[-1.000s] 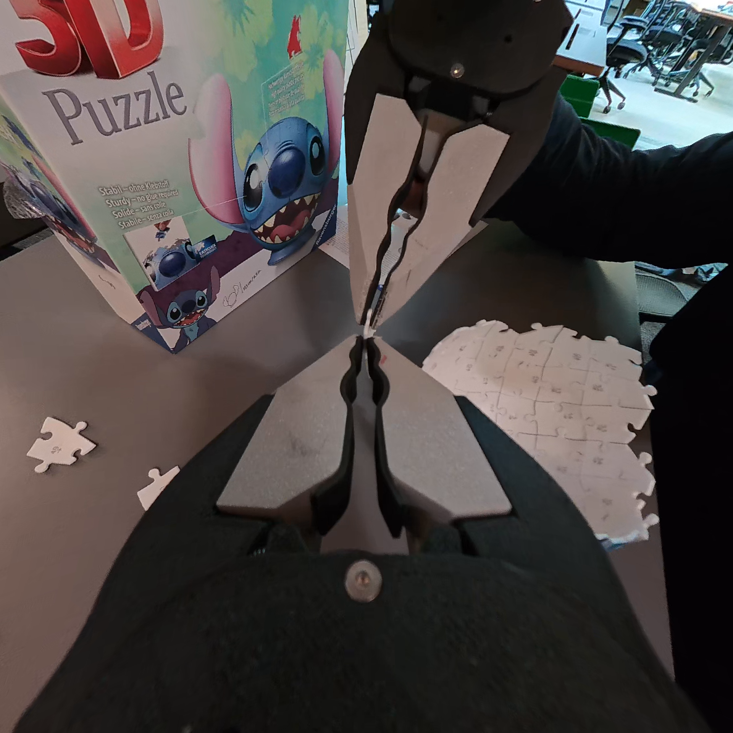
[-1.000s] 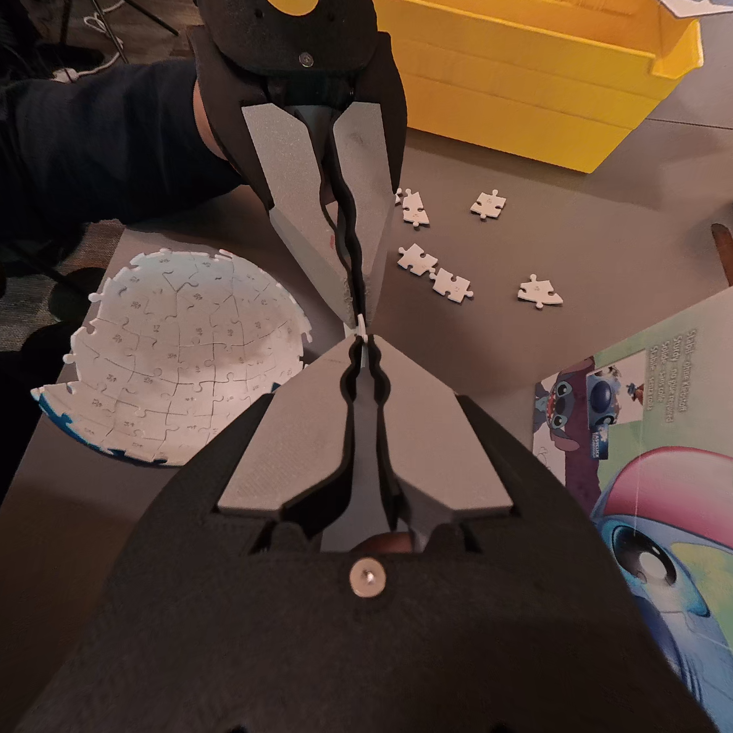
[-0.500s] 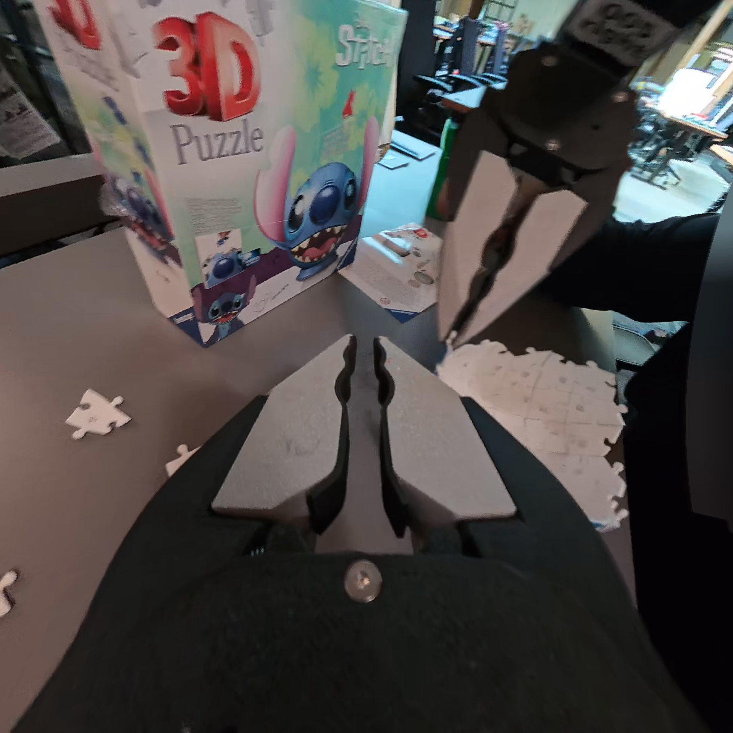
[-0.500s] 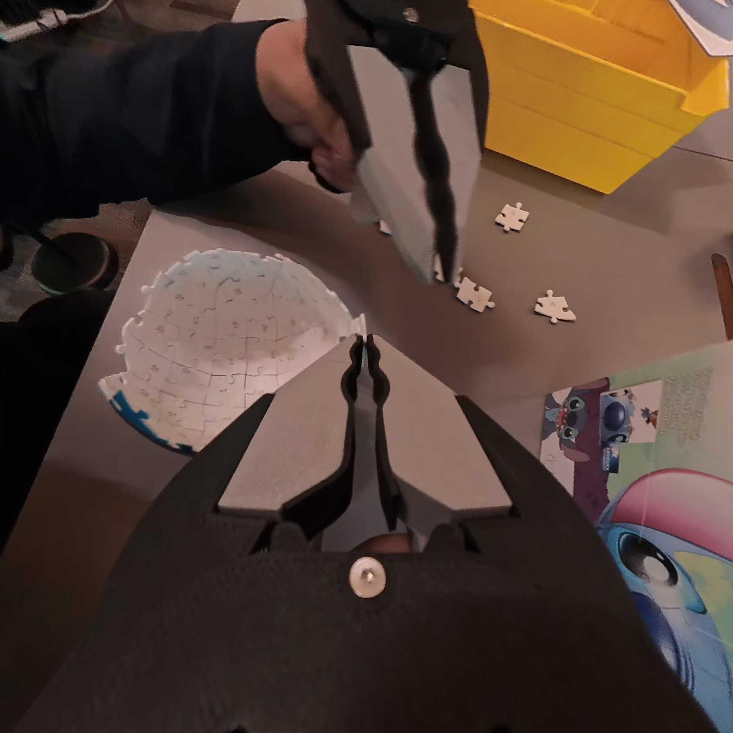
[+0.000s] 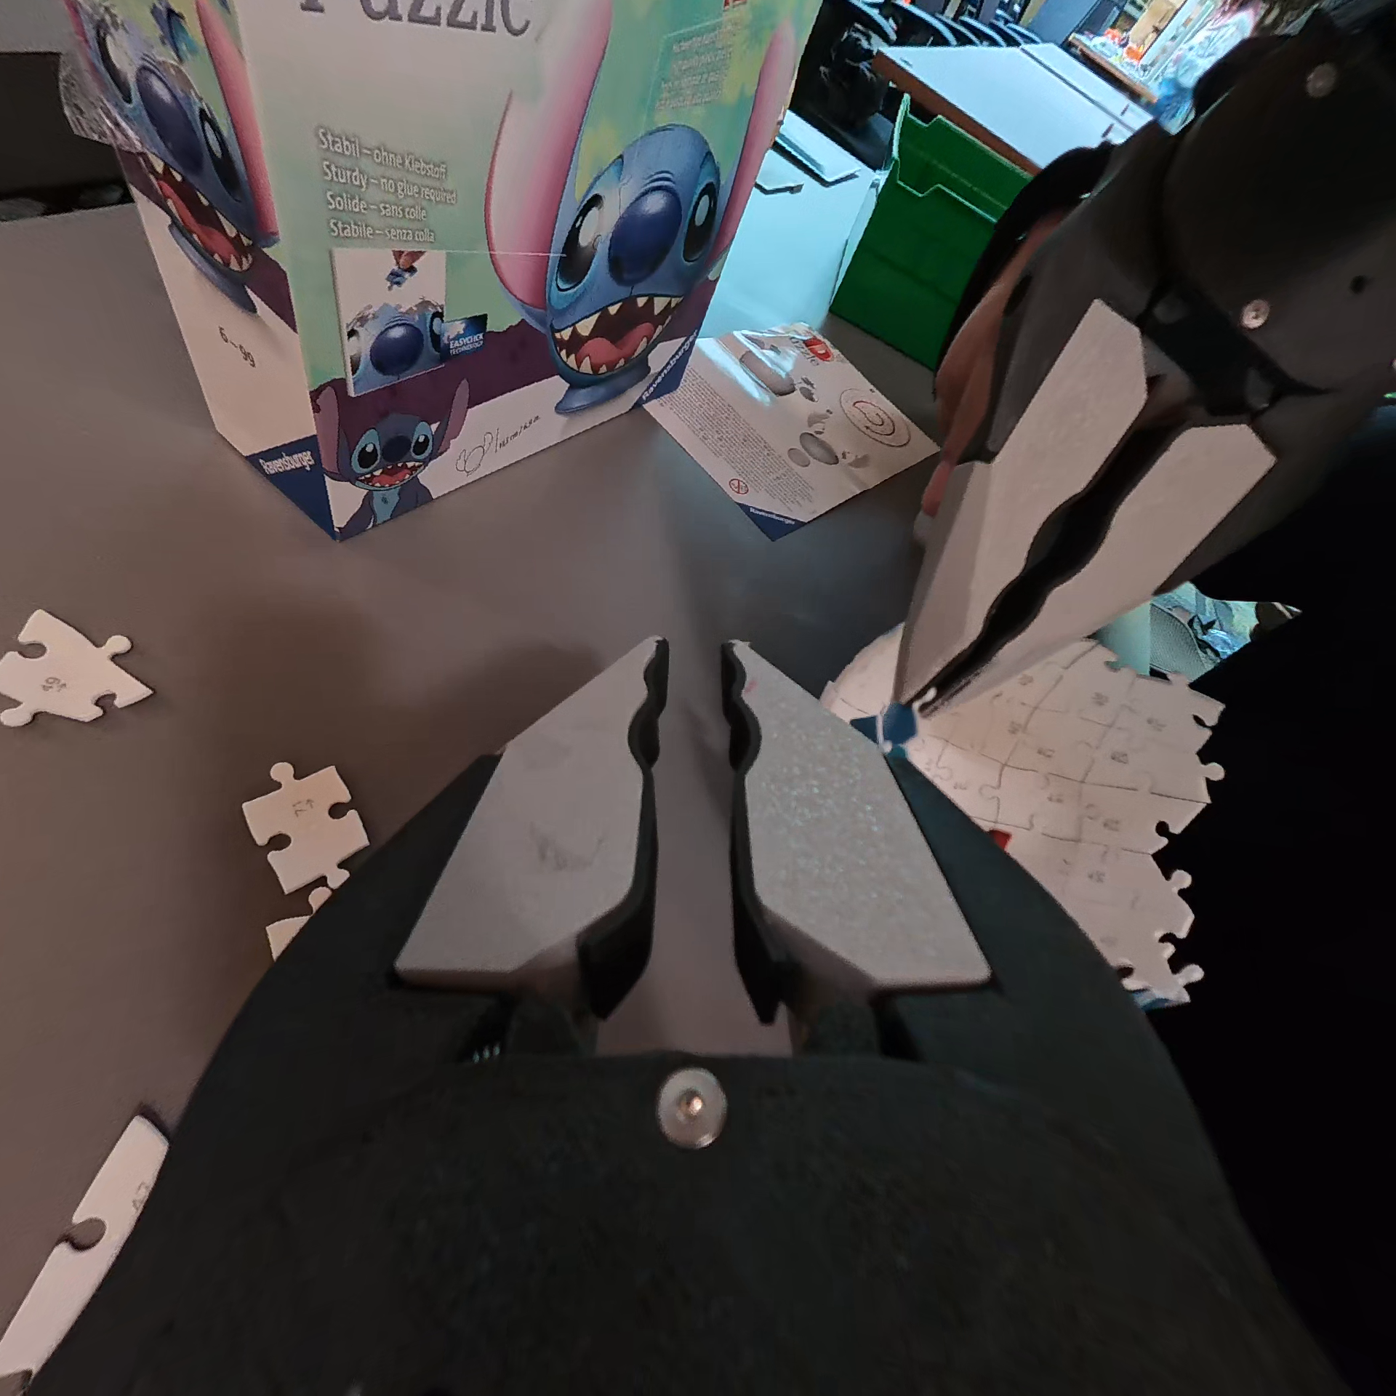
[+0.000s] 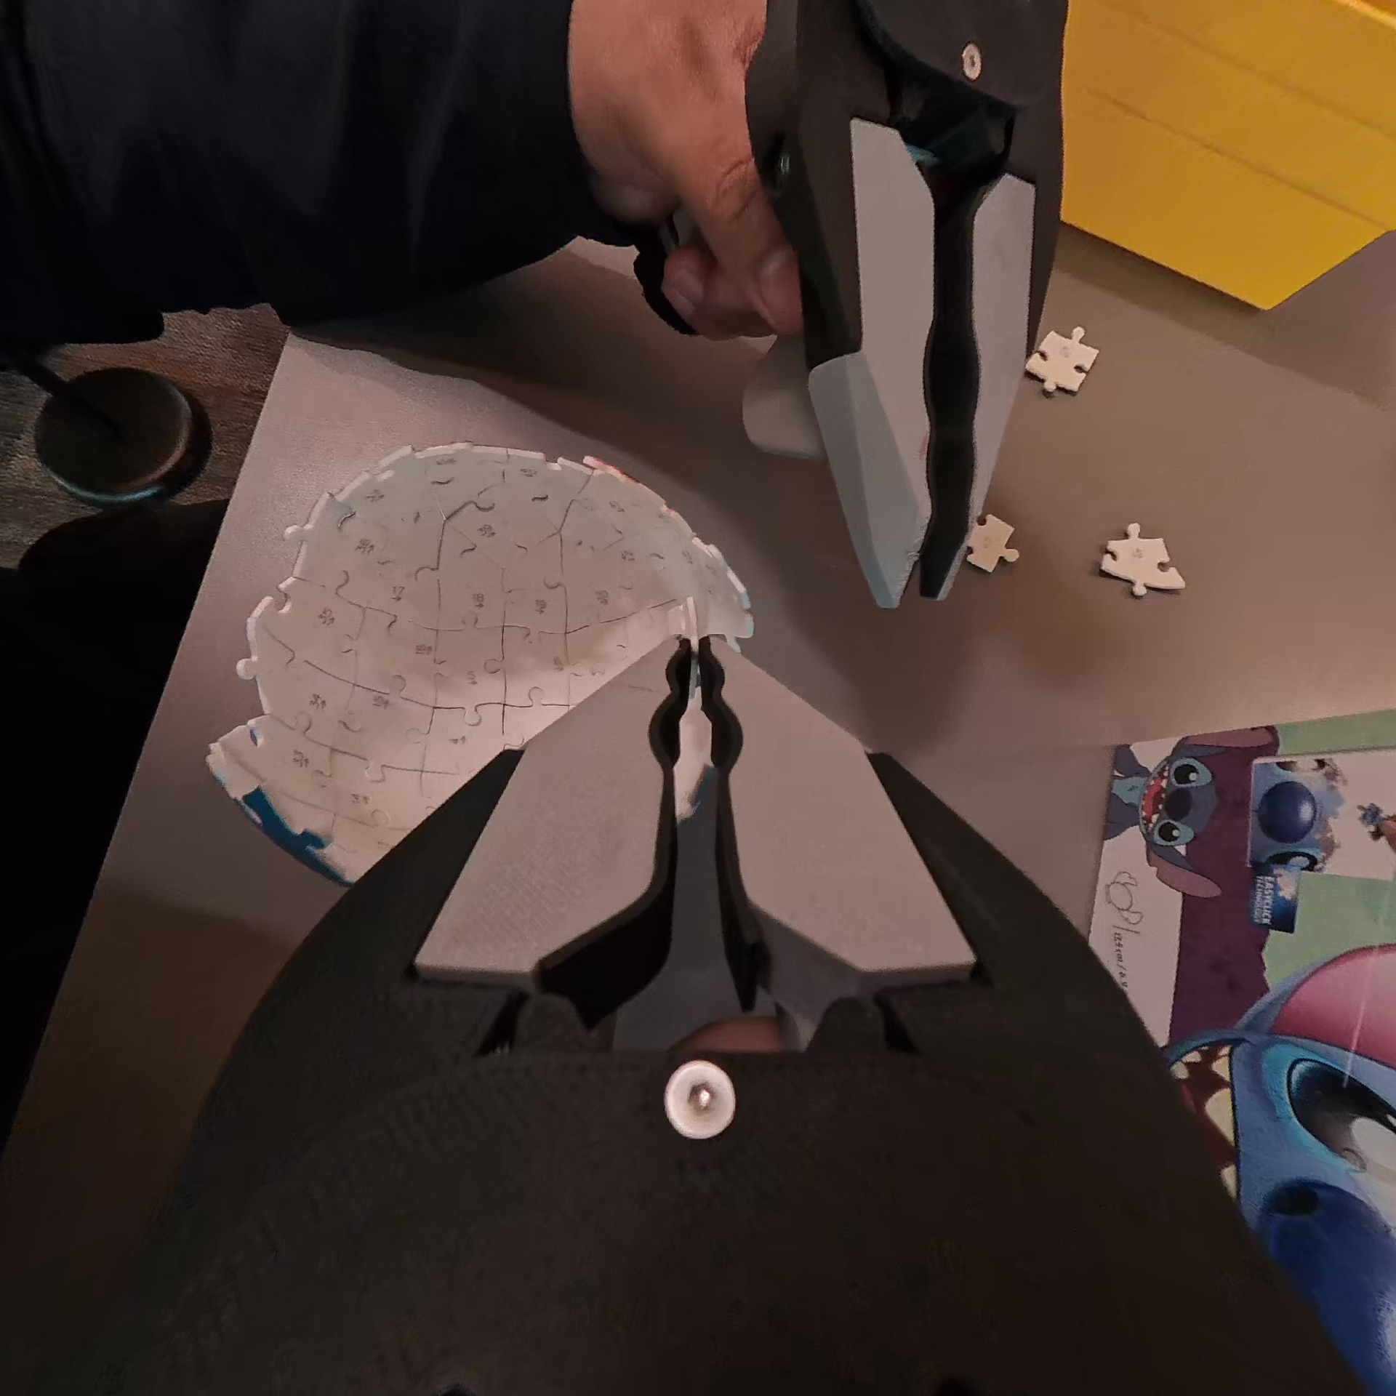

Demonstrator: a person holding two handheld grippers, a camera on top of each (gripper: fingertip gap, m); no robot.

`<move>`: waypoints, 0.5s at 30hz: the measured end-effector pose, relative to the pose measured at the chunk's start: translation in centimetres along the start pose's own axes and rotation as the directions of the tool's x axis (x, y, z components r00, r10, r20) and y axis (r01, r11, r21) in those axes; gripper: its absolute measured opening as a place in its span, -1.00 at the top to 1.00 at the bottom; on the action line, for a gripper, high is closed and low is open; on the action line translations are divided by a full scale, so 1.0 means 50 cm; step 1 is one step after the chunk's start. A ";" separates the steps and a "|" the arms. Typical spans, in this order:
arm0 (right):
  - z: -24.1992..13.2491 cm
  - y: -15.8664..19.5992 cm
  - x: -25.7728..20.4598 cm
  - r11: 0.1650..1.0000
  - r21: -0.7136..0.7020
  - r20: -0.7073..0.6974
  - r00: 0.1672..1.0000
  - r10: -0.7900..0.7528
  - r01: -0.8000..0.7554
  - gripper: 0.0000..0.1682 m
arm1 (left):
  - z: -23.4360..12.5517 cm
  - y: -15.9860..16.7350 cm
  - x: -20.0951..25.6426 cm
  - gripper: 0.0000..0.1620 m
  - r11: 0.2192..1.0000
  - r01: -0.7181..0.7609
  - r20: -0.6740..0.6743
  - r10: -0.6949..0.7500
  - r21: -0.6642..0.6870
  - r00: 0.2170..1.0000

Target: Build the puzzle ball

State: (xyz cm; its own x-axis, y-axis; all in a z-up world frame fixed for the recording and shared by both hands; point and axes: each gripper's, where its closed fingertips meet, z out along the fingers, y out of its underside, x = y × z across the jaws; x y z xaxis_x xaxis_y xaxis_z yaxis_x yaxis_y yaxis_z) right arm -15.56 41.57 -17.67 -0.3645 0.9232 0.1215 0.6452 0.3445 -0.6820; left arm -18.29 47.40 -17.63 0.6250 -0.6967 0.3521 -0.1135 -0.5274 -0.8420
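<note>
Nearest, the left gripper (image 5: 693, 656) hangs over the grey bench (image 5: 529, 597) with its jaws slightly spread and nothing between them. Beside it, loose white pieces (image 5: 306, 823) lie face down on the bench. To its right, the right gripper (image 5: 918, 699) has its jaws pinching a small piece (image 5: 897, 724), blue on one side, right at the rim of the half-built ball (image 6: 453, 642), a white bowl-shaped shell resting hollow side up near the bench edge. Farther off stand the puzzle box (image 5: 453, 249) and an instruction leaflet (image 5: 786, 430); a yellow bin (image 6: 1224, 136) sits beyond more loose pieces.
</note>
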 end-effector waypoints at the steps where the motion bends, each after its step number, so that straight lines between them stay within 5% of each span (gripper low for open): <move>1: 0.002 0.003 0.001 1.000 -0.008 -0.007 1.000 -0.003 0.003 1.00 | 0.000 0.000 0.000 0.86 1.000 0.000 0.000 0.000 -0.001 1.000; 15: 0.009 0.010 0.006 1.000 -0.022 -0.026 1.000 -0.001 0.000 1.00 | 0.001 0.000 0.006 0.83 1.000 0.001 -0.018 -0.001 -0.001 1.000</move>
State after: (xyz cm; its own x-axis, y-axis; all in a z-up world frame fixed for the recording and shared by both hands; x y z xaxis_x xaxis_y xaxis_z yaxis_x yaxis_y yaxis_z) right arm -15.67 41.95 -18.31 -0.3474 0.9271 0.1409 0.6595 0.3484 -0.6661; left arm -18.07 47.19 -17.56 0.6114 -0.7047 0.3601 -0.1141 -0.5288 -0.8411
